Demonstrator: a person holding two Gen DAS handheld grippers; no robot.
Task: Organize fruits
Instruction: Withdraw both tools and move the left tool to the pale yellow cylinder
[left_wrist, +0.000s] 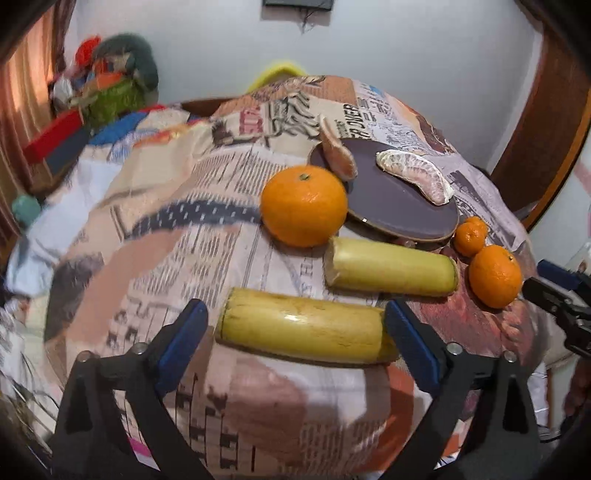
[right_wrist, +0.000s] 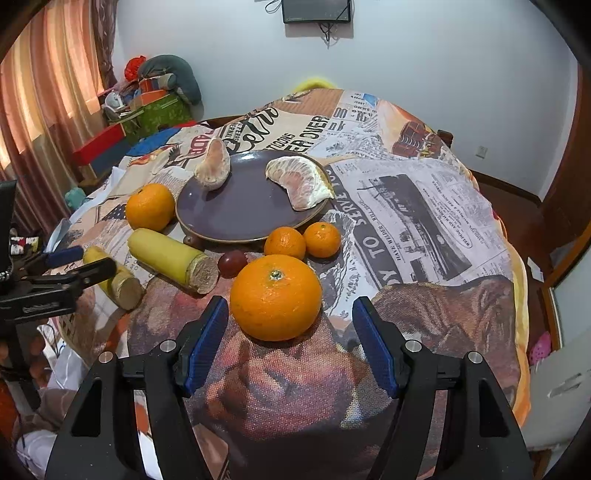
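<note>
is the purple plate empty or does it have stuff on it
Not empty. The purple plate carries two peeled citrus segments, one at each side; its middle is bare.

small dark fruit (right_wrist: 232, 263) half hidden behind big orange (right_wrist: 275, 297), wall screen (right_wrist: 316, 11) cut off at top

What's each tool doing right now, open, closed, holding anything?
Left tool: open, straddling the near sugarcane piece, not clamped.
Right tool: open, empty, the big orange just ahead of its fingers.
</note>
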